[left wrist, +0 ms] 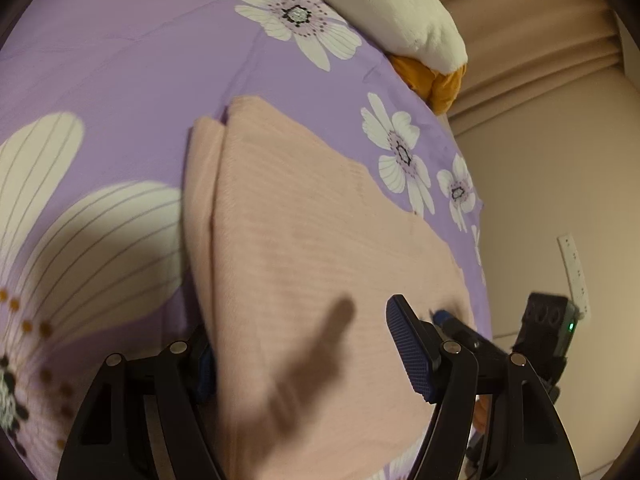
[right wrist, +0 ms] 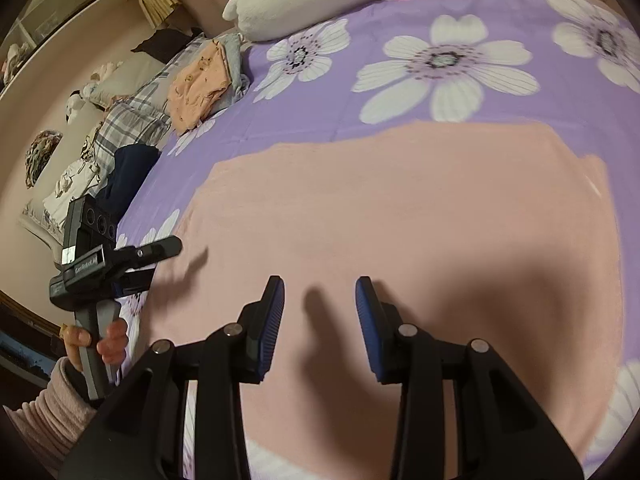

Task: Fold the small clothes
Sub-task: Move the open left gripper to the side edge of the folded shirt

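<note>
**Pink garment part-folded on the bed; both grippers clear of it**

At the far left, seen from the right wrist, a hand (right wrist: pixel 105 343) in a ribbed pink sleeve (right wrist: pixel 52 412) held the left gripper (right wrist: pixel 158 258) at the garment's left edge. Its jaws stood apart with nothing between them. In its own view one finger sat beside the cloth's left border, but contact could not be confirmed.

The pink garment (left wrist: pixel 320 248) lay flat on the purple floral bedcover (left wrist: pixel 120 80), with one side already turned over in a lengthwise fold along its left. A stack of folded clothes (right wrist: pixel 200 88) sat well apart near the pillows.

To the right, the right gripper (right wrist: pixel 320 308) hovered over the near middle of the garment, its jaws parted and empty.

Judgement: the work stood between folds. The next move appears to call for each gripper to pinch an edge or corner of the near end, lift evenly, and carry it toward the far end without disturbing the existing fold.
</note>
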Demonstrator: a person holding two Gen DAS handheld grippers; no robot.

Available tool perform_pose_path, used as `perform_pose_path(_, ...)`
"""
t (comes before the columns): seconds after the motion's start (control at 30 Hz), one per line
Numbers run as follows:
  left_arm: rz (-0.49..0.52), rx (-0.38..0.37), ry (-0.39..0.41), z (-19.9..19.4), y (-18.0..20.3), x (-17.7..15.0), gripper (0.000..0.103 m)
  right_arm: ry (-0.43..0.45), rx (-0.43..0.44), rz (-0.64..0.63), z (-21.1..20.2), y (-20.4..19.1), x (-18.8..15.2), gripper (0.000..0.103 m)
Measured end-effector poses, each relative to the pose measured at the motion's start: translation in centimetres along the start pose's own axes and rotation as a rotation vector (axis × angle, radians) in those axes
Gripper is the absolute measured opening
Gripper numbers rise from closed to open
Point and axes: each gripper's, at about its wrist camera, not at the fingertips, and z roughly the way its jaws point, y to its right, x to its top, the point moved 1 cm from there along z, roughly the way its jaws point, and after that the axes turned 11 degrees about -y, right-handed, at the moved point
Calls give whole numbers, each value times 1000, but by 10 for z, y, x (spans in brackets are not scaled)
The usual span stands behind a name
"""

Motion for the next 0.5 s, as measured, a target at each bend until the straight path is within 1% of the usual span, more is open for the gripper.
perform_pose_path(0.17,6,-2,-5,2,1,5,72,-7,-22,-15,20,-7,31,38)
perform_pose_path(0.27,10,14,0,2,2,5,70,-12,-60,-19,32,-9,50,37)
perform_pose_path(0.3,12,27,3,1,2,4,62,-11,-72,-23,37,-11,57,36)
perform_pose_path(0.33,13,55,5,0,2,4,48,-16,-74,-28,40,-11,61,33)
perform_pose_path(0.37,8,85,5,1,0,3,40,-23,-79,-32,44,-12,65,28)
perform_pose_path(0.4,2,105,6,0,-1,3,30,-31,-102,-34,48,-12,69,26)
perform_pose_path(0.43,-5,109,8,-1,-4,2,27,-45,-137,-39,54,-13,72,21)
perform_pose_path(0.47,-14,108,9,-1,-6,2,26,-56,-167,-49,58,-14,74,20)
perform_pose_path(0.5,-20,107,9,-2,-7,2,25,-54,-178,-59,60,-15,75,20)
